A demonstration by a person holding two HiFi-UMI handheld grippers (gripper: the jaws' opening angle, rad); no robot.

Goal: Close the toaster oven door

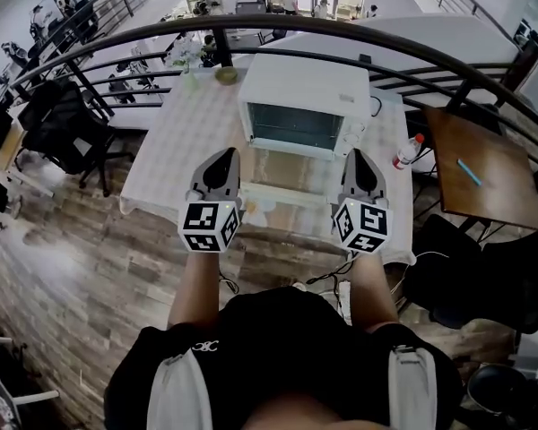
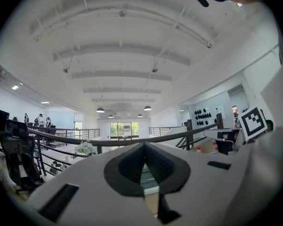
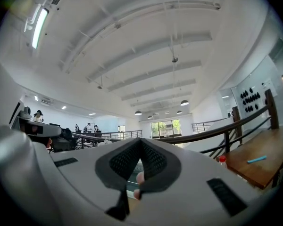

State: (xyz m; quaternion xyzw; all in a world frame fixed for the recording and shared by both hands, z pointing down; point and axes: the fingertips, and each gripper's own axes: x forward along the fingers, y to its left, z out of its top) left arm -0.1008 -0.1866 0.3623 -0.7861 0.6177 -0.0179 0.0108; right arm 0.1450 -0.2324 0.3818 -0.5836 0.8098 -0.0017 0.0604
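Note:
A white toaster oven (image 1: 305, 106) stands at the back of a table with a pale cloth (image 1: 175, 141). Its glass door (image 1: 291, 170) hangs open, folded down flat toward me. My left gripper (image 1: 223, 155) hovers over the table just left of the lowered door, jaws shut and empty. My right gripper (image 1: 358, 154) is level with it at the door's right edge, also shut with nothing held. In the left gripper view the closed tips (image 2: 144, 145) point toward the oven (image 2: 149, 179), seen as a sliver below them. The right gripper view shows its tips (image 3: 140, 141) closed too.
A red-capped bottle (image 1: 407, 151) stands at the table's right edge. To the right is a wooden table (image 1: 489, 182) with a blue pen (image 1: 469, 171). A curved black railing (image 1: 341, 28) runs behind the oven. Black office chairs (image 1: 63, 133) are at the left, cables (image 1: 341, 271) under the table.

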